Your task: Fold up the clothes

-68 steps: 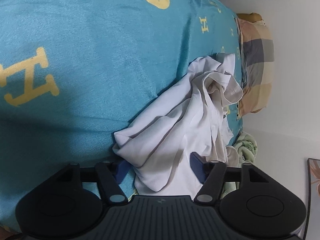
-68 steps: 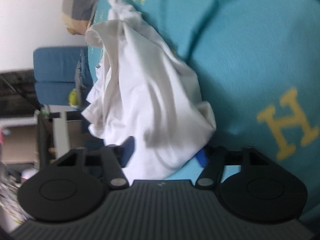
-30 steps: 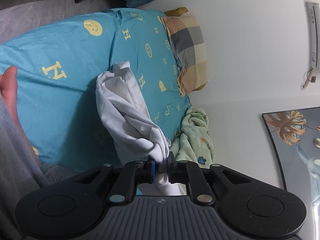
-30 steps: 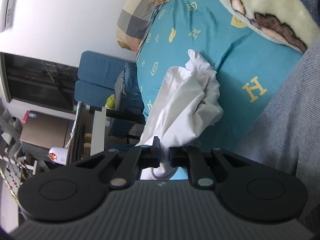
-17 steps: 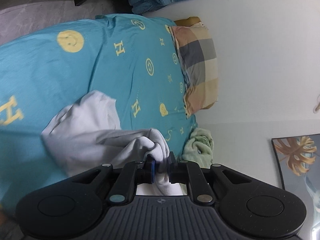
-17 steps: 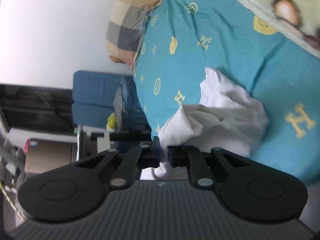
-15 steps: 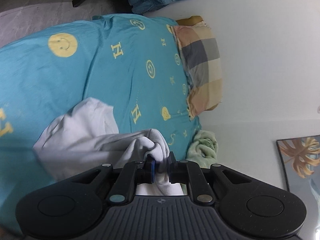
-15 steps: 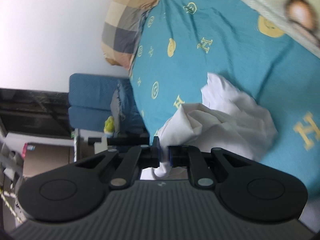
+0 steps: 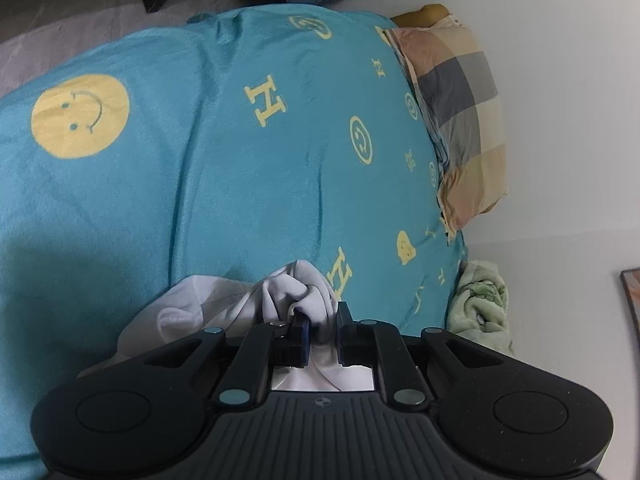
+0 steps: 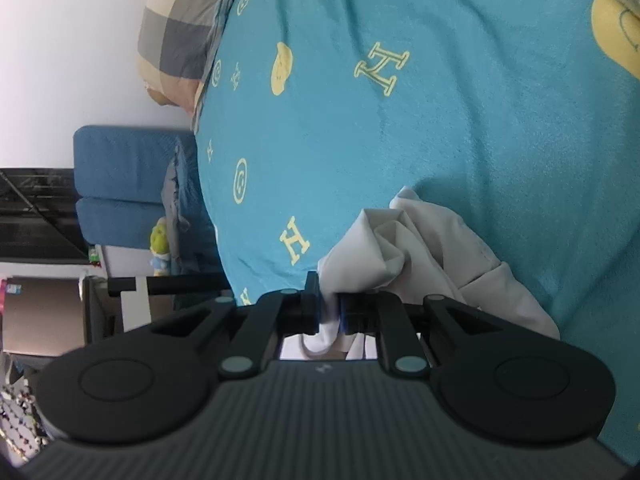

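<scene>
Underneath everything spreads the bed (image 9: pixel 224 184), covered by a teal sheet printed with yellow letter H marks and smiley faces; it fills most of both wrist views. At its head a checked pillow (image 9: pixel 460 120) in grey, cream and peach lies against the white wall (image 9: pixel 568 100). Beside the bed in the right wrist view stands a blue chair (image 10: pixel 120 176). A pale green blanket (image 9: pixel 480 304) is bunched at the bed's edge just below the pillow in the left wrist view.

On the sheet, close in front of both cameras, lies the white garment (image 10: pixel 424 256), crumpled into loose folds and gathered toward the grippers. The left gripper (image 9: pixel 320 334) has its fingers (image 9: pixel 301 336) nearly together, clamped on a bunched ridge of the white cloth, which trails back between them toward the camera. The right gripper (image 10: pixel 329 312) likewise has its fingers pinched on another part of the same garment, a fold of cloth passing through the narrow gap.
</scene>
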`<state>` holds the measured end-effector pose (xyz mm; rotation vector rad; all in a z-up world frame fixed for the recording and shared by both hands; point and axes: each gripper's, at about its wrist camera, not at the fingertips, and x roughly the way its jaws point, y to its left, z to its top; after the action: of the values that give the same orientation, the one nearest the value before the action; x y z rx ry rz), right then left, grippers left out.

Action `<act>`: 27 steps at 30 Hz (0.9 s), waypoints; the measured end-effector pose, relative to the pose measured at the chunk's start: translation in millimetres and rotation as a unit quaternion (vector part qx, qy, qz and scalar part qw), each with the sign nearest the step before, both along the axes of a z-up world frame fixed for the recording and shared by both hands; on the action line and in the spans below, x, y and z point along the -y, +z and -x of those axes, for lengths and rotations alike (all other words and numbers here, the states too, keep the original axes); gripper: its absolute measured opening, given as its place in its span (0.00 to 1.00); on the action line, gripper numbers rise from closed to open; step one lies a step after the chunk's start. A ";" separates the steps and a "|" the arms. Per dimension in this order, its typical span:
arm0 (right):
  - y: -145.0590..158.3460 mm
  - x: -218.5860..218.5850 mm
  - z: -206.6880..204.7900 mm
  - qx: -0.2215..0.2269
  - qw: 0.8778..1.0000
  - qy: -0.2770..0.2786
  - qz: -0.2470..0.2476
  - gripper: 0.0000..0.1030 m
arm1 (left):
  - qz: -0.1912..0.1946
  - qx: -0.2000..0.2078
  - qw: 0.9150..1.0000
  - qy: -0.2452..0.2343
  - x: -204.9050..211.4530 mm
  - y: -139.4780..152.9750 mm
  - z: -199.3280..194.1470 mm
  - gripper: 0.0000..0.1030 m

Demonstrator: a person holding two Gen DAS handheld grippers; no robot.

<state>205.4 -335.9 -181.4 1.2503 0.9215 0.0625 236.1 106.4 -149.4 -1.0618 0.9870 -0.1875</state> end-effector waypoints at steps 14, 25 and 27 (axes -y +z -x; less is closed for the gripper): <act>64.3 -29.5 43.8 0.172 0.962 0.071 0.197 0.70 | -0.201 0.195 0.953 -0.115 50.9 61.0 51.7 0.79; 34.8 -79.2 -3.4 0.215 0.859 0.179 0.429 0.68 | -0.374 0.171 0.897 -0.162 90.6 15.8 20.7 0.79; 21.4 -81.2 -10.5 0.193 0.857 0.182 0.442 0.67 | -0.372 0.155 0.900 -0.167 89.7 1.7 15.3 0.79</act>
<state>215.8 -254.7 -160.0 0.1775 0.6820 0.1611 220.8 16.7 -147.7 -0.1458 0.8331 -0.2245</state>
